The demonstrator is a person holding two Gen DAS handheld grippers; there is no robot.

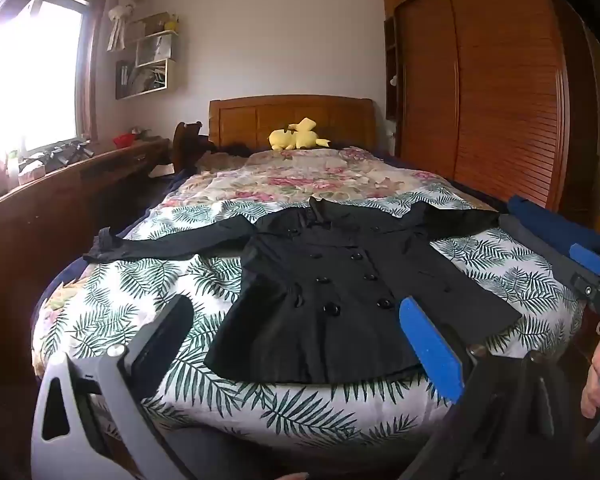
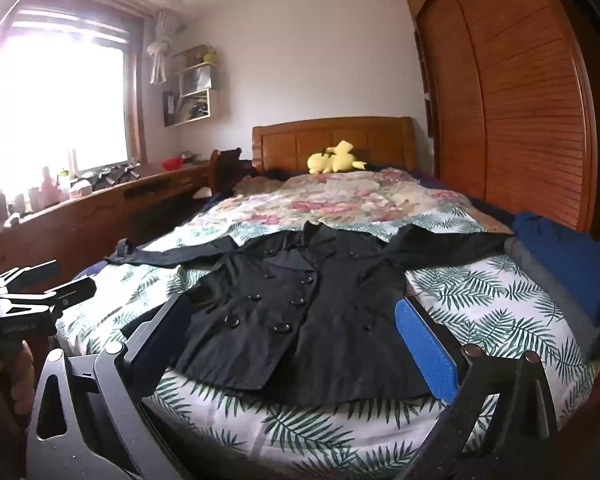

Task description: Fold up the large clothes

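Black coat (image 1: 340, 280) lies flat on bed, front up, sleeves spread.

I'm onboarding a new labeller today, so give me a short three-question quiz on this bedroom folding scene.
1. True or false: the black coat lies spread flat on the bed with both sleeves out to the sides.
2. Which tongs grip cloth? A) left tongs B) right tongs C) neither
3. Fill in: the plush toy by the headboard is coloured ____.

Key: 1 true; 2 C, both are open and hold nothing; 3 yellow.
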